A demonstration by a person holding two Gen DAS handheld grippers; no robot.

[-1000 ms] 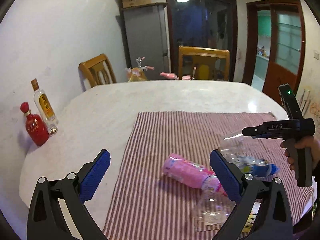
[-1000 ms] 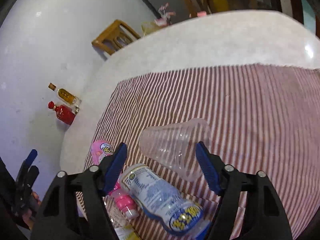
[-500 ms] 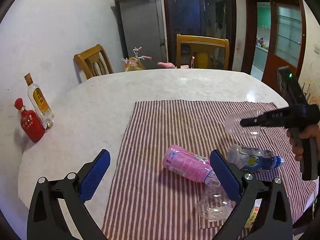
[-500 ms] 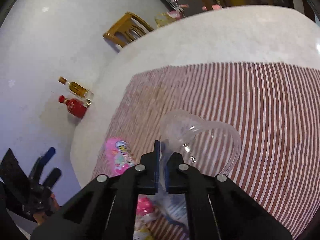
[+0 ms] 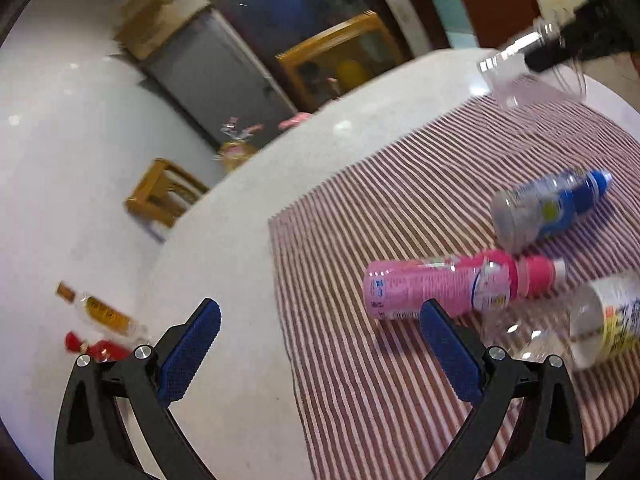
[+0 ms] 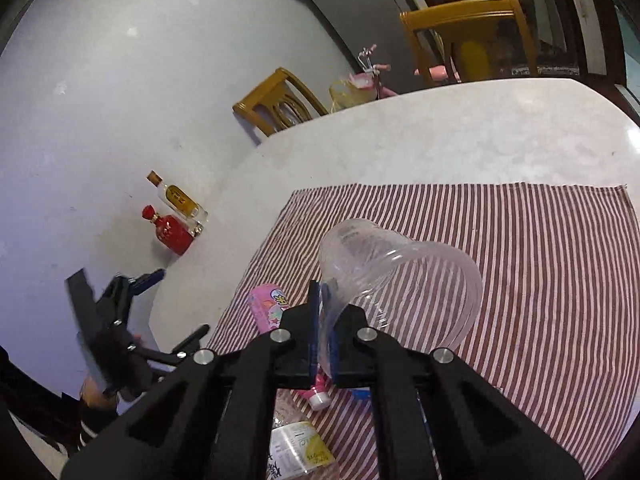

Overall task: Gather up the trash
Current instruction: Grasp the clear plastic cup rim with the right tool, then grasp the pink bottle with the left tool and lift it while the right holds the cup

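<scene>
My right gripper [image 6: 324,322] is shut on the rim of a clear plastic cup [image 6: 396,276] and holds it above the striped cloth [image 6: 540,280]; the cup also shows in the left wrist view [image 5: 520,80]. My left gripper [image 5: 316,356] is open and empty, low over the cloth's left edge. Just beyond its right finger lies a pink bottle [image 5: 452,284]. A blue-capped bottle [image 5: 548,208] and a clear bottle with a yellow label [image 5: 580,328] lie to the right.
A round marble table [image 6: 460,144] bears the cloth. A red bottle [image 6: 170,232] and a liquor bottle [image 6: 178,200] stand by the wall at the table's left edge. Wooden chairs [image 6: 468,36] stand behind the table.
My right gripper closed on the clear cup and lifted it off the cloth. My left gripper tilted and swung, staying open.
</scene>
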